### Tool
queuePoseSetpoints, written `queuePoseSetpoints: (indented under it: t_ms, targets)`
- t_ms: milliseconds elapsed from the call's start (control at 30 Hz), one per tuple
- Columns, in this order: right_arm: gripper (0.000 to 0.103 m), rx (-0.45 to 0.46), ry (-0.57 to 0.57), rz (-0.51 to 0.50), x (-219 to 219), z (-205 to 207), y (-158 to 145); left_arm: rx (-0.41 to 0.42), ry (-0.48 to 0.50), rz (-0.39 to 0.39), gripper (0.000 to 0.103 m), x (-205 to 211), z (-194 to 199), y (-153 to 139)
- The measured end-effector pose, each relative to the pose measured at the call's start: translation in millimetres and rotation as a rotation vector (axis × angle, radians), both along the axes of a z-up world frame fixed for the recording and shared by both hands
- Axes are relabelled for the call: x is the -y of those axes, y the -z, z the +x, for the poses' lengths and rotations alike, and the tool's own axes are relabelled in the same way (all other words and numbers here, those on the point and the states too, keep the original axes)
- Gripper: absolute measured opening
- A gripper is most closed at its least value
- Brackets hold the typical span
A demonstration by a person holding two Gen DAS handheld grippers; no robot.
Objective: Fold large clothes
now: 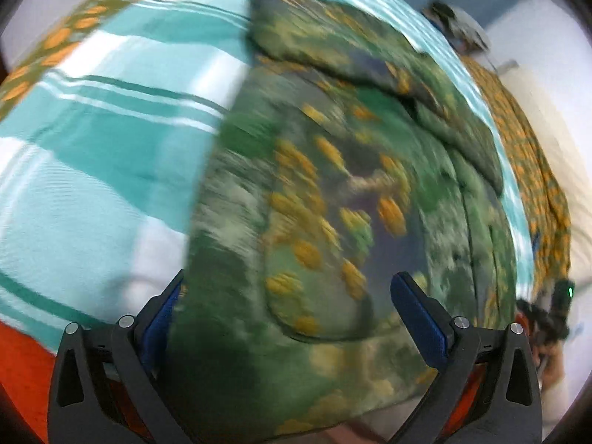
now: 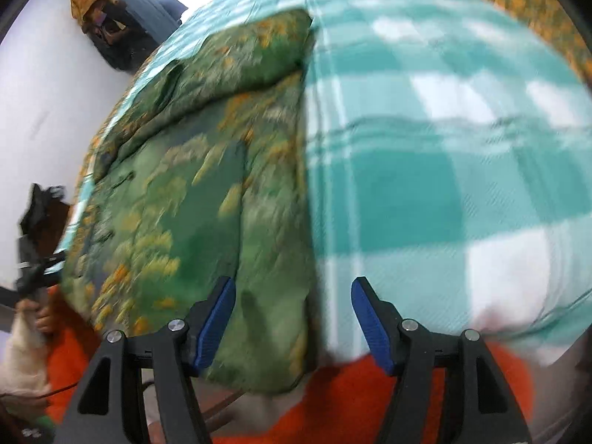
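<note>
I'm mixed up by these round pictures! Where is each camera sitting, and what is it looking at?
Left wrist: sits on the left gripper, looking along its open blue fingers at the green flowered garment on the checked bedsheet.
Right wrist: sits on the right gripper, fingers open, facing the garment's edge and the sheet; the other hand shows far left.
Shared: the same garment and bedsheet.
</note>
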State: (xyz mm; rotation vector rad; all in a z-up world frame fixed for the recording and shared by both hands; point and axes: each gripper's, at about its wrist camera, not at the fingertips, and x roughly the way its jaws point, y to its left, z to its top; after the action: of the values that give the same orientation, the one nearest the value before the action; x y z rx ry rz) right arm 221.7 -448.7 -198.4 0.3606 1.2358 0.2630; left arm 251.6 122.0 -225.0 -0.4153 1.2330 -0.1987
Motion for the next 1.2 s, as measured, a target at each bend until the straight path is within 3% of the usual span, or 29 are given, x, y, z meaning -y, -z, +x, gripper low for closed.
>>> queuePoseSetpoints:
  t_ms: [67, 167, 267, 300, 367, 433, 500, 633, 833, 1067, 1200]
  targets:
    - [0.067, -0.027, -0.040, 0.012, -11.5, 1.3, 7.8, -0.005, 0.038, 0.012, 0.102, 8.4, 0.2, -0.6]
    - [0.068, -0.046, -0.113, -0.057, -36.7, 4.3, 11.1, -0.020, 0.069, 0.000, 0.099, 12.8, -0.5, -1.4]
    - [0.064, -0.028, -0.182, -0.098, -52.4, 1.7, 2.8, -0.049, 0.092, 0.041, 0.083, 11.4, -6.8, -5.2]
    - [0.058, -0.025, -0.188, -0.103, -53.8, 1.3, -0.5, -0.058, 0.101, 0.065, 0.075, 12.3, -9.8, -6.9]
    - [0.025, -0.014, -0.179, -0.091, -52.2, 2.5, -10.8, -0.066, 0.103, 0.102, 0.057, 9.1, -12.8, -9.4]
    - [0.019, -0.011, -0.159, -0.055, -47.9, 3.9, -17.6, -0.076, 0.101, 0.108, 0.024, 6.4, -14.4, -11.1]
    - [0.016, 0.005, -0.142, -0.026, -46.8, 5.0, -28.7, -0.067, 0.099, 0.073, 0.015, 4.1, -15.9, -18.7]
    - [0.015, 0.046, -0.134, -0.001, -44.6, 4.6, -51.2, -0.002, 0.114, 0.066, 0.011, 4.7, -20.0, -42.7]
    - [0.014, 0.092, -0.121, 0.054, -43.7, -7.5, -85.3, 0.041, 0.096, -0.028, 0.010, -4.9, -28.2, -72.4]
    - [0.014, 0.044, -0.115, 0.163, -38.3, -43.5, -106.8, -0.032, 0.051, -0.100, 0.010, -24.6, -67.8, -80.8]
    - [0.014, 0.006, -0.089, 0.277, -35.9, -76.0, -126.5, -0.081, -0.005, -0.173, 0.010, -47.6, -95.3, -111.1]
